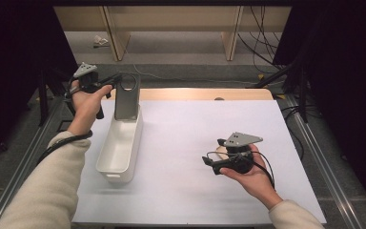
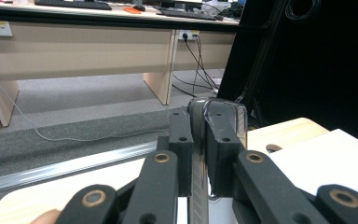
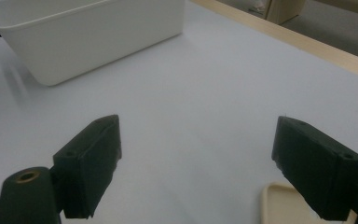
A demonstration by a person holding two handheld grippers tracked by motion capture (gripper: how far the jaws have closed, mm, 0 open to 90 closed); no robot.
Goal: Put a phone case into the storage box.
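My left gripper (image 1: 116, 79) is raised at the far left, shut on the upper edge of a flat grey plate (image 1: 126, 101) with a round hole near its top. The plate hangs upright with its lower end inside the far end of a white bin (image 1: 134, 143). In the left gripper view the plate (image 2: 197, 186) shows edge-on between the closed pads of my left gripper (image 2: 199, 122). My right gripper (image 1: 208, 162) hovers low over the white table cover at the right, open, with nothing between its jaws. In its own view my right gripper (image 3: 196, 140) faces the bin (image 3: 88, 37).
A small beige piece (image 3: 282, 205) lies on the white cover (image 1: 186, 129) just under the right gripper. The wooden table edge (image 1: 205, 94) runs along the back. Metal rails (image 1: 314, 148) and black frames border both sides. Desks and cables stand beyond.
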